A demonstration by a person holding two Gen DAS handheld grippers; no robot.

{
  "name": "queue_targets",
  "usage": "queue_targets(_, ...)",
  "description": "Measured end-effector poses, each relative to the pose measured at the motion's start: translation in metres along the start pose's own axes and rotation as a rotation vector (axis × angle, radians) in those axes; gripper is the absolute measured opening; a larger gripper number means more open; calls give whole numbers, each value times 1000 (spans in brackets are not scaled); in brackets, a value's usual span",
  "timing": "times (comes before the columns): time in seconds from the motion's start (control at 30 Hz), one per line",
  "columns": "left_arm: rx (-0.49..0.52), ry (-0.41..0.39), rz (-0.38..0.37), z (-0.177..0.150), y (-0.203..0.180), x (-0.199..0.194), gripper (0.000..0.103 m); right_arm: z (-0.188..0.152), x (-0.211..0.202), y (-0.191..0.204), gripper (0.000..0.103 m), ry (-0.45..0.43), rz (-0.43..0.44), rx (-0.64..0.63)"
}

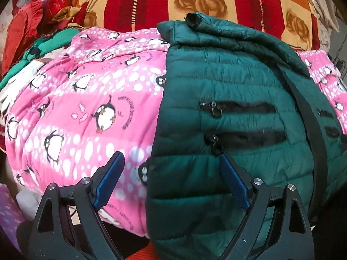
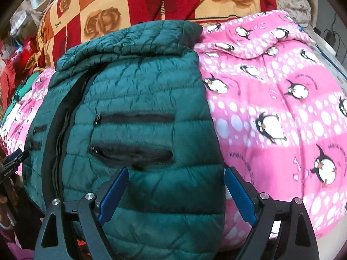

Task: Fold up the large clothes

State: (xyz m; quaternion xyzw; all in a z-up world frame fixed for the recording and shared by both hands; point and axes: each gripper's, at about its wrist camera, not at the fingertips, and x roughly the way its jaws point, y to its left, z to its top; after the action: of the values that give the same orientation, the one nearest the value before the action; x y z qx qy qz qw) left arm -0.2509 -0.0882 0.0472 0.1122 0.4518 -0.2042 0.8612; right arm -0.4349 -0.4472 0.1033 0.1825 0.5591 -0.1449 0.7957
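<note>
Both grippers (image 1: 171, 173) (image 2: 175, 188) gape over jacket (image 1: 238, 108) on penguin blanket (image 1: 86, 108).

A pink blanket (image 1: 91, 91) printed with penguins and white dots covers the bed. A dark green quilted jacket (image 1: 234, 99) lies flat on it, zip and pockets facing up. Behind them lies a red and orange checked cover (image 1: 195, 4) with roses.
</note>
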Motion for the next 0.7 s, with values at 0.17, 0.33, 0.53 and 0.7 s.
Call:
queue_targets(0.17, -3, -4, 34, -9, 1, -2, 89, -8, 1, -4, 88, 14, -4, 17)
queue_targets(0.33, -25, 4, 23, -16, 4, -5, 89, -11, 1, -4, 88, 31, -17, 10)
queue_targets(0.53, -64, 18, 0, -24, 9, -7, 89, -13, 0, -5, 88, 32, -19, 11)
queue_targets(0.7, -91, 53, -84, -32, 15, -8, 89, -17, -3, -10, 88, 47, -12, 9)
